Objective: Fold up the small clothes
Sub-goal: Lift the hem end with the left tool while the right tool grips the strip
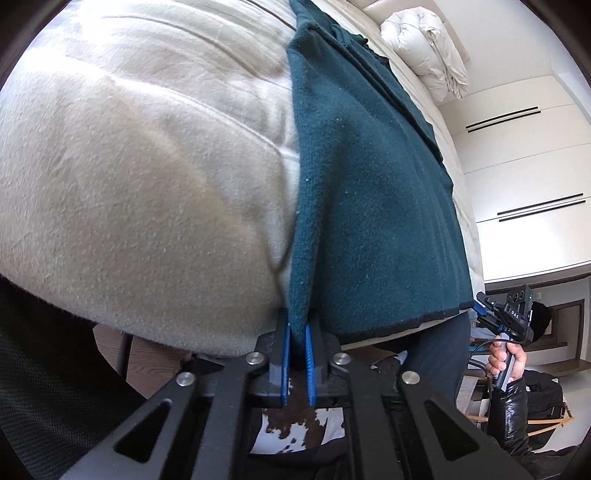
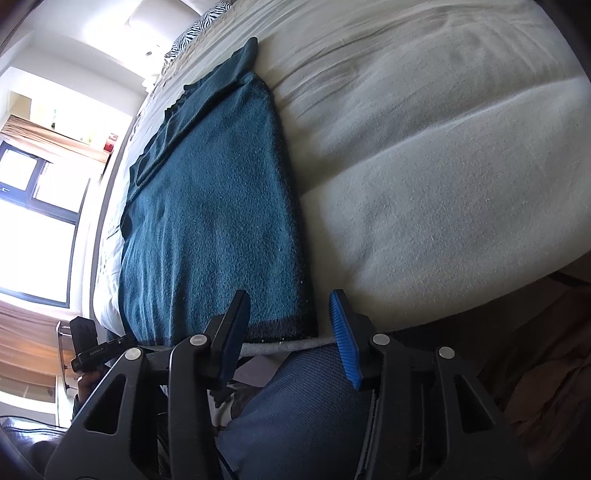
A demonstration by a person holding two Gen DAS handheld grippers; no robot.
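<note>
A dark teal knit garment (image 1: 369, 203) lies flat along the near edge of a bed with a cream cover (image 1: 147, 166). My left gripper (image 1: 298, 325) is shut on its near left corner, the cloth pinched up into a ridge between the blue pads. At the right of the left wrist view a hand holds the right gripper (image 1: 491, 310). In the right wrist view the garment (image 2: 214, 221) runs away from me, and my right gripper (image 2: 290, 295) stands open over its near right corner. That corner lies between the fingers and the pads are clear of it.
The cream cover (image 2: 443, 184) spreads wide to the right of the garment. A rolled white duvet (image 1: 424, 51) sits at the far end, near white cupboards (image 1: 517, 166). A zebra-print pillow (image 2: 199, 29) and a bright window (image 2: 37, 221) lie beyond. A jeans-clad leg (image 2: 295, 406) stands below the bed edge.
</note>
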